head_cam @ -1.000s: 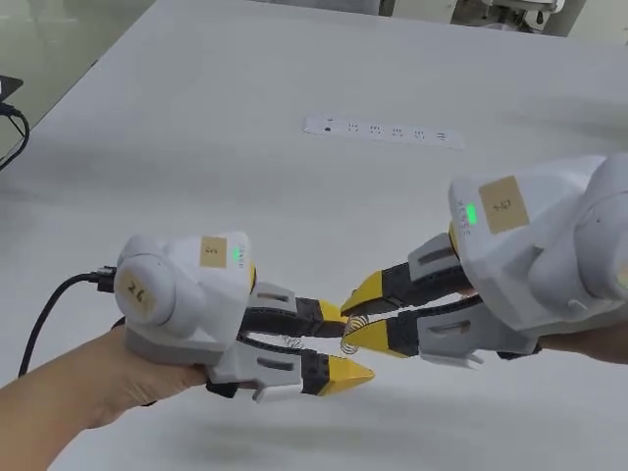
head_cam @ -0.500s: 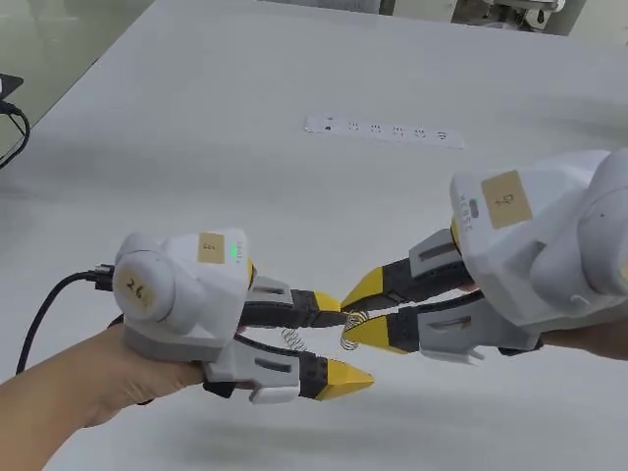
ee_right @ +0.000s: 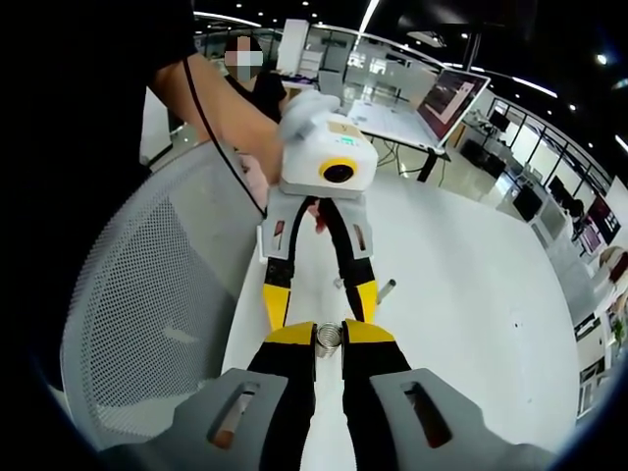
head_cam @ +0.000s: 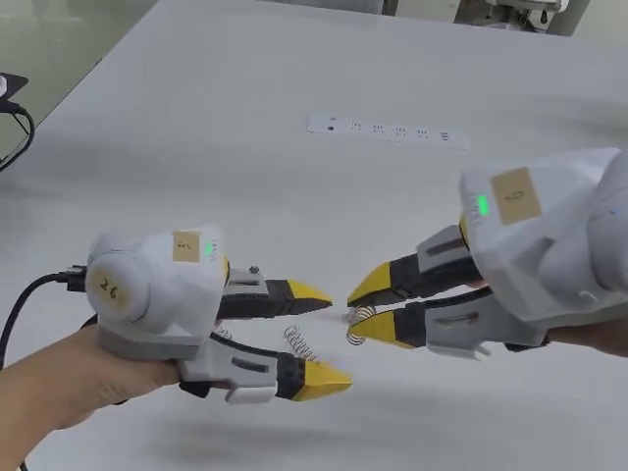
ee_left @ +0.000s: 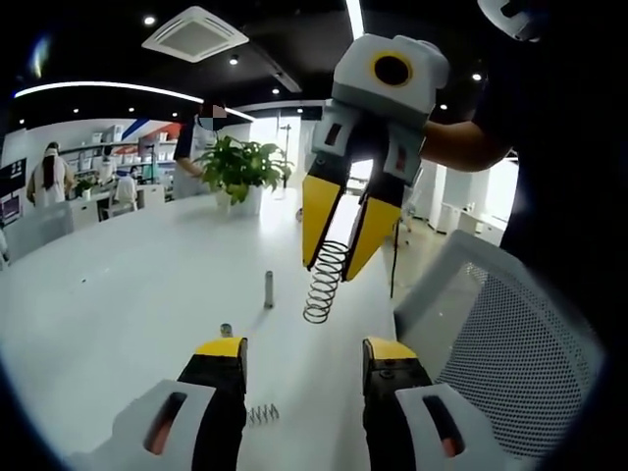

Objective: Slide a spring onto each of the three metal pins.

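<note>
Spreading across the head view, the bare white tabletop (head_cam: 196, 147) carries a long white power strip (head_cam: 388, 130) at upper middle. At lower left the left gripper (head_cam: 319, 336), white-bodied with yellow-tipped black jaws, is spread wide and holds nothing. A loose wire coil spring (head_cam: 299, 343) lies on the table in the gap between its jaws. At centre right the matching right gripper (head_cam: 358, 314) is clamped on one end of a silvery coil spring (head_cam: 361, 322). In the left gripper view that held spring hangs from the right gripper's tips, its long axis running down and slightly left, free end just right of an upright grey metal pin (ee_left: 268, 289) near the frame's centre. A second pin (ee_left: 226, 330) peeks above the left jaw tip, lower left. The right gripper looks nearer the upright pin; the spring's axis likely needs bringing above it and in line.
</note>
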`<act>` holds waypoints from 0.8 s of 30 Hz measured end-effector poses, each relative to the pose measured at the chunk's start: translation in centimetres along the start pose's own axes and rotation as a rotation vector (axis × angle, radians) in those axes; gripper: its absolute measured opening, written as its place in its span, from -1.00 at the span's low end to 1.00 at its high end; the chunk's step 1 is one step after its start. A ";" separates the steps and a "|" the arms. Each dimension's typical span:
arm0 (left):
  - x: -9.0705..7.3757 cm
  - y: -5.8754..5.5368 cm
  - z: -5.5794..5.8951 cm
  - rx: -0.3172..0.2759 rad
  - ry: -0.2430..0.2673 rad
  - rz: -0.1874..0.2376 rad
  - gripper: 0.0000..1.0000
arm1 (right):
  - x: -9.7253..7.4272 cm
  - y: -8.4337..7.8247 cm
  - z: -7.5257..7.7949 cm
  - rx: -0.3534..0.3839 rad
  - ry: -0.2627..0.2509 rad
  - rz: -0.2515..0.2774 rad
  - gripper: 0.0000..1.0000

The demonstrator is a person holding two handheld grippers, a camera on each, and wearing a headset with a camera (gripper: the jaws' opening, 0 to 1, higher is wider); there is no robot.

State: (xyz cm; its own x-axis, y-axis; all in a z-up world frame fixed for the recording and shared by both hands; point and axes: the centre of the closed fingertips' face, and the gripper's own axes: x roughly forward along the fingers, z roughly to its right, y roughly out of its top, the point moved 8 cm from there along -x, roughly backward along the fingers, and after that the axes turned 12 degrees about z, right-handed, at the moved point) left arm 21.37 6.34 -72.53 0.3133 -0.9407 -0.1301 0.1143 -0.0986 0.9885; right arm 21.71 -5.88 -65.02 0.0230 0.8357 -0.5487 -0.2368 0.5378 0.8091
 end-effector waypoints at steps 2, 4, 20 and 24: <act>-0.4 -0.1 -0.1 -0.001 0.016 -0.004 -0.16 | -0.1 -0.1 0.1 0.002 -0.002 -0.003 -0.88; -1.0 -0.2 -0.4 -0.004 0.034 -0.003 -0.15 | -0.2 -0.2 0.2 0.003 -0.008 -0.006 -0.88; -4.4 -1.4 -1.3 -0.037 0.122 -0.043 0.08 | -2.0 -1.8 0.8 0.031 -0.062 -0.032 -0.88; -5.1 -1.4 -1.7 -0.039 0.147 -0.043 0.09 | -2.4 -2.3 0.9 0.042 -0.078 -0.041 -0.88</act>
State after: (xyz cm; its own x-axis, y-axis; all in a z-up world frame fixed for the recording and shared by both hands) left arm 21.15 11.87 -73.41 0.4418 -0.8779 -0.1845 0.1664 -0.1219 0.9785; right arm 23.07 -9.06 -65.37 0.1079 0.8178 -0.5653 -0.1928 0.5750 0.7951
